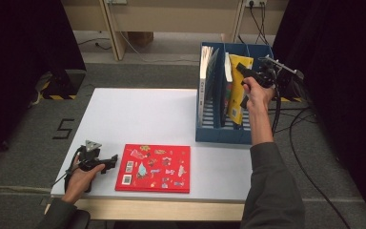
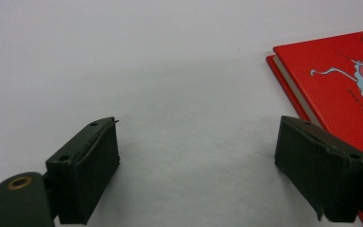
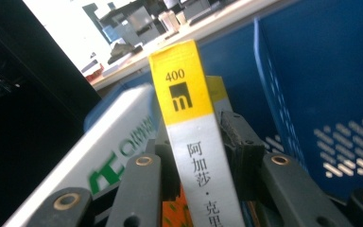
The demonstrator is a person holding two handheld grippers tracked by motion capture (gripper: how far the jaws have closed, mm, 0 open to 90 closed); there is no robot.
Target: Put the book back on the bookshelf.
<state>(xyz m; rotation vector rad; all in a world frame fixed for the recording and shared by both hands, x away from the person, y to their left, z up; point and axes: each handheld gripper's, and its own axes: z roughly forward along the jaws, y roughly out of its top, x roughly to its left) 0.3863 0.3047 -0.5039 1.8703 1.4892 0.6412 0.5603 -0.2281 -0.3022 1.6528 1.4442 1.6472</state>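
The red book (image 1: pixel 153 168) serves as the landmark: it lies flat on the white desk (image 1: pixel 143 114), near the front edge. Just left of it rest the left tongs (image 1: pixel 110 161), held low in the person's left hand (image 1: pixel 81 177) with the tips pointing at the book's left edge. In the left gripper view these tongs stand wide open with bare desk between the pads, and the corner of the red book (image 2: pixel 340 80) lies just beside the right-hand pad. Well to the right of the red book and farther back, a blue rack (image 1: pixel 221 134) stands on the desk's right edge, with several books upright in its slots. The right hand (image 1: pixel 256 93) reaches over the rack and the right tongs (image 1: pixel 244 71) meet a yellow book (image 1: pixel 238 90) standing in it. In the right gripper view the right tongs (image 3: pixel 203 151) are closed on the spine of the yellow book (image 3: pixel 182 90), one pad on each side, with a white book (image 3: pixel 108 151) leaning just left of it.
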